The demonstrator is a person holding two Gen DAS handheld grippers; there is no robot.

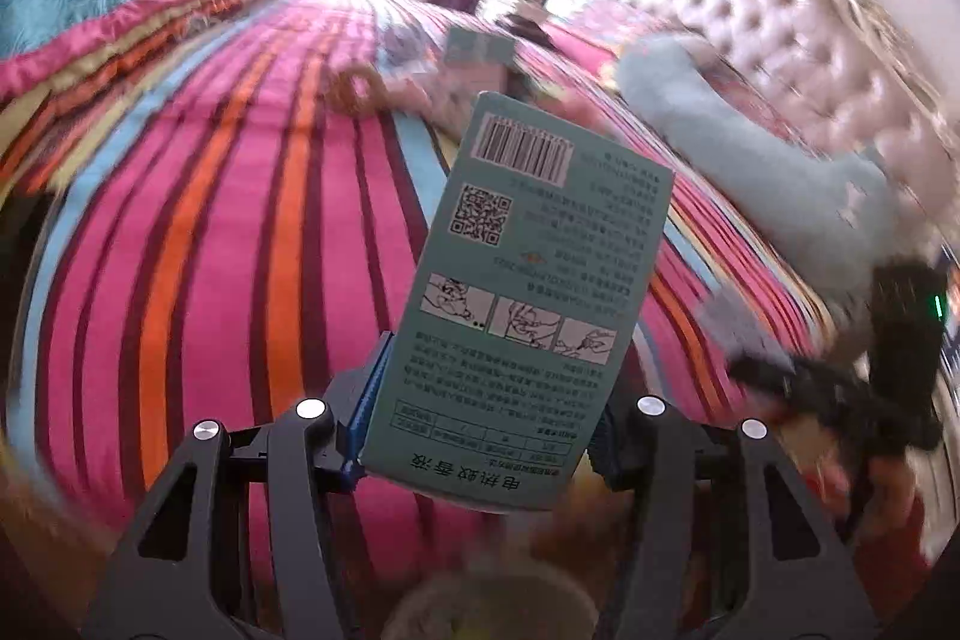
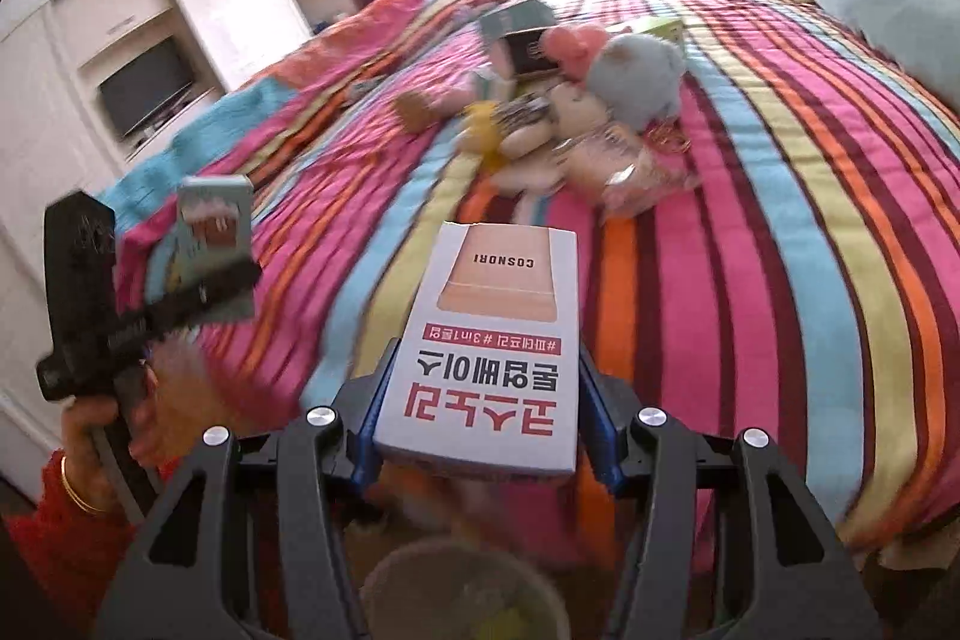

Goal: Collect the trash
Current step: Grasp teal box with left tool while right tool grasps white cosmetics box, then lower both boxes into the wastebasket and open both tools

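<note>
The striped bed fills both views, its bright quilt running to the far headboard. A heap of plush toys and small boxes lies at the middle of the bed, well beyond both grippers.

The left gripper has its jaws closed on the lower end of a teal box, which stands tilted up and to the right above the quilt. The right gripper has its jaws closed on the near end of a white box with red lettering, held flat and pointing away over the bed.

A pale round rim, probably a trash bin, shows blurred at the bottom edge, just below the grippers in each view.

Both pieces of trash look picked up and in transit, so the carrying step seems in hand. The next move likely calls for bringing each box over the bin and opening the jaws.
</note>
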